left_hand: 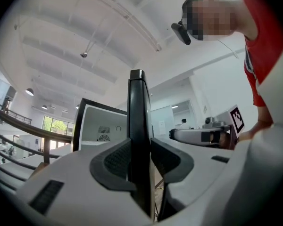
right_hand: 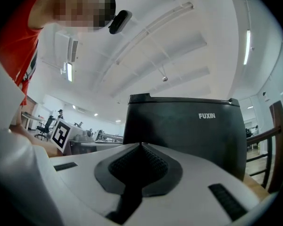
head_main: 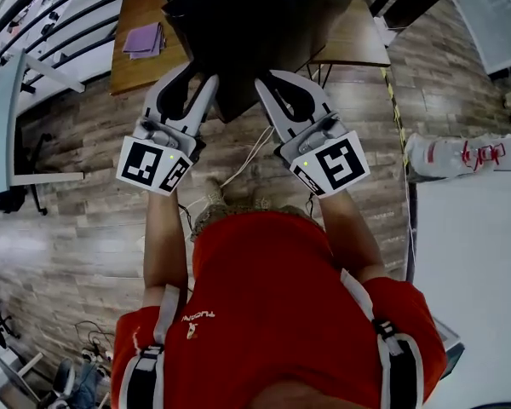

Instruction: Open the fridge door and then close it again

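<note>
The black fridge door point(head_main: 255, 24) stands swung out from the fridge on the wooden table point(head_main: 136, 54). In the left gripper view the door's thin edge point(left_hand: 137, 107) runs upright between my jaws, with the white fridge interior point(left_hand: 101, 126) behind it. My left gripper point(head_main: 196, 79) straddles that edge, both pads against it. My right gripper point(head_main: 268, 88) is shut with nothing in it, its tips at the door's outer face. That face point(right_hand: 184, 126), printed FUXIN, fills the right gripper view just beyond the closed tips point(right_hand: 141, 147).
A purple cloth point(head_main: 143, 39) lies on the wooden table. A white table point(head_main: 473, 262) with a wrapped bundle point(head_main: 460, 156) stands at the right, a pale desk point(head_main: 0, 126) at the left. Cables trail over the wood floor point(head_main: 77, 245).
</note>
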